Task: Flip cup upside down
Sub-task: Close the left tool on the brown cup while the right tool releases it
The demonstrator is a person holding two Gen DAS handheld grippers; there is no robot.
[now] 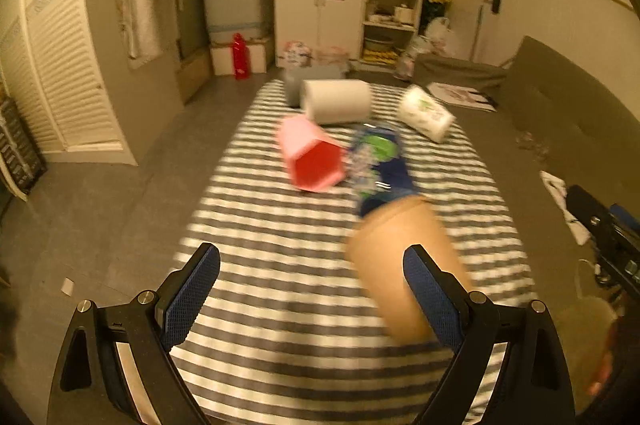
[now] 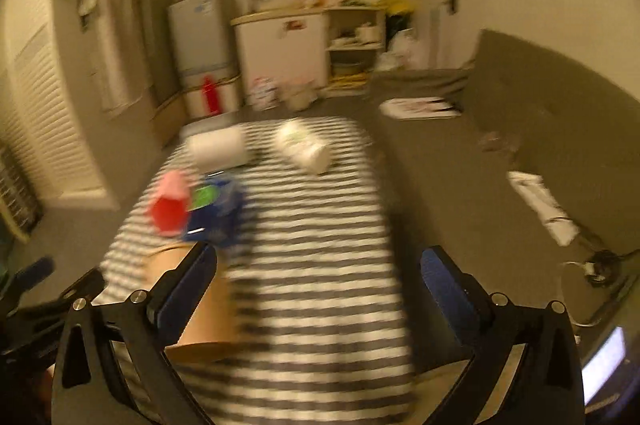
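— What does my left camera see?
— My left claw is spread wide. The brown paper cup tips beside its right finger on the striped cloth. It is plain, with no words.

— And the right one?
— My right claw is spread too. The cup is behind my left finger, blurry.

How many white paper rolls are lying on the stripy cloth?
2. One paper roll lies at the far end of the striped cloth, behind the pink cup. The other, a printed roll, lies to its right. More may hide behind them.
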